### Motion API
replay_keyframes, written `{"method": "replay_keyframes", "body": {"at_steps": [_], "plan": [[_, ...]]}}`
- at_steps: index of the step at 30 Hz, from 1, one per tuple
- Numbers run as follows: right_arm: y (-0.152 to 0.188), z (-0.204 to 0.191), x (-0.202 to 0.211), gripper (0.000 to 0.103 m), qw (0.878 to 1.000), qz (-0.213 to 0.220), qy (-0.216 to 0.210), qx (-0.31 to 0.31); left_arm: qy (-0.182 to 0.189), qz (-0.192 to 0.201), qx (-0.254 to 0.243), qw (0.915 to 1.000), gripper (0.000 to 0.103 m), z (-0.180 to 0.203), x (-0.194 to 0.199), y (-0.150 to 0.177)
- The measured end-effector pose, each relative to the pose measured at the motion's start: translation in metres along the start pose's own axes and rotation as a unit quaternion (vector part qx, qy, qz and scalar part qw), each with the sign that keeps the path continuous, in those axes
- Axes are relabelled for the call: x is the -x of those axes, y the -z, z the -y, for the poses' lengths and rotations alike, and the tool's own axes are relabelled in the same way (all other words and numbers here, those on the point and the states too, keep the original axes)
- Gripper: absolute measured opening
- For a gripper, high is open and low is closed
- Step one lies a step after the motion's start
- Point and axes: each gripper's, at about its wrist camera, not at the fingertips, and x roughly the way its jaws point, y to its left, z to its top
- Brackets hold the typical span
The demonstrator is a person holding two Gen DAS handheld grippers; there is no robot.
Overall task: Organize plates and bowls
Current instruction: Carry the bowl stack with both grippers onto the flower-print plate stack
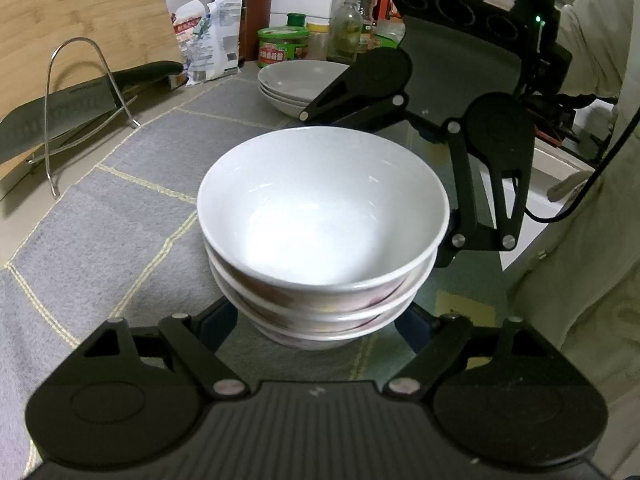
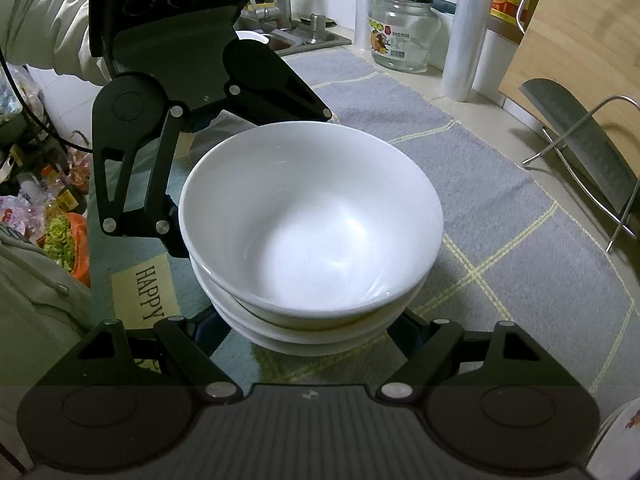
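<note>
Looking at a stack of white bowls, parked upright in the middle of a grey checked mat on the counter, top bowl empty. Hemmed in from two opposite sides.

Left gripper: partway open, one finger on each side of the lower bowls, sitting right up against them. Can't tell whether actually squeezing or just touching.

Right gripper: same deal from the other side, jaws partway open around the bottom of the stack, fingers tight beside the lowest bowls. Again no way to tell if really clamped on. Also can't say for sure whether resting on the mat or just off it.

Behind the stack in the left wrist view, a second pile of shallow white dishes, near the bottles and jars along the wall. Off to one side, a cleaver leaning in a wire rack against a wooden board. Over in the right wrist view, a glass jar and a sink further back.
</note>
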Motion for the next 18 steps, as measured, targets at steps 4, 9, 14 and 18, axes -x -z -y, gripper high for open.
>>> {"method": "replay_keyframes", "body": {"at_steps": [4,9,14,18], "plan": [[0.003,-0.001,0.008,0.087,1.000,0.003,0.000,0.007,-0.009,0.000,0.003,1.0000,0.085,0.008,0.000,-0.006],[0.009,0.004,0.024,0.087,1.000,0.006,-0.004,0.017,-0.022,0.003,0.008,0.9997,0.085,0.019,-0.001,-0.019],[0.018,0.013,0.045,0.087,0.999,0.010,-0.006,0.032,-0.037,0.007,0.015,0.9992,0.085,0.032,-0.006,-0.040],[0.031,0.025,0.065,0.087,0.999,0.013,-0.005,0.040,-0.047,0.011,0.013,0.9988,0.085,0.044,-0.015,-0.061]]}}
